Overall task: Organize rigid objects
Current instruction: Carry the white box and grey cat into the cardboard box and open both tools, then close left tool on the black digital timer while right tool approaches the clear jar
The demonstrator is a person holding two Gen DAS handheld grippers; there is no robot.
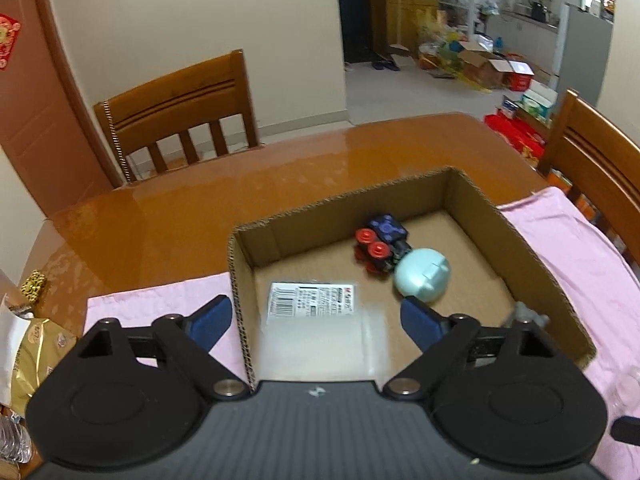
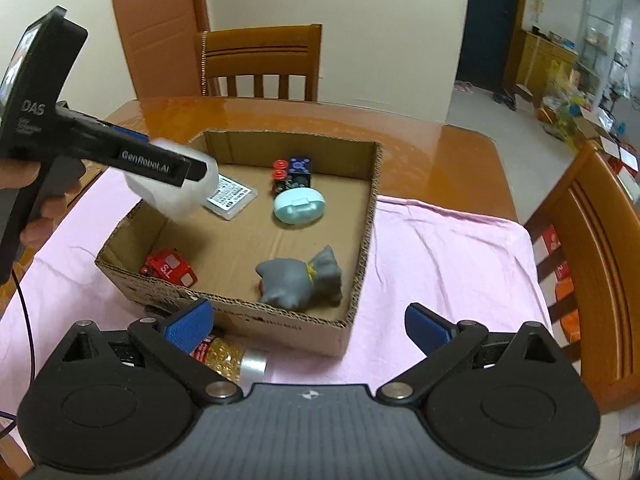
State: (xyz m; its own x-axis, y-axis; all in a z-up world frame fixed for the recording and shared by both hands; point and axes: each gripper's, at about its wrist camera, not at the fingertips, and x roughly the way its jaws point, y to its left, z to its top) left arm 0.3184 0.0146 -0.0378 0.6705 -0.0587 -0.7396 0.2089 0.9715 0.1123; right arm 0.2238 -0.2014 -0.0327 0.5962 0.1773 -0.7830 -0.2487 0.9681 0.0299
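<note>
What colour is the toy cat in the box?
Grey; the toy cat shows best in the right wrist view.

Cream walls [image 1: 180,20], two wooden chairs [image 1: 180,120] at a glossy wooden table [image 1: 200,208], tiled floor [image 1: 400,92] beyond.

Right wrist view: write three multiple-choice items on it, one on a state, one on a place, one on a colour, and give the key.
1. The right gripper is: A open and gripping nothing; B shut on a toy; C shut on a box wall.
2. Relative to the cardboard box, the grey cat toy lies: A outside it; B on its rim; C inside it.
3. The toy car in the box is: A green; B red; C yellow.

Key: 1 A, its jaws stand wide apart and grip nothing. 2 C, the box walls surround the cat. 3 B, the car's body is plainly red.
</note>
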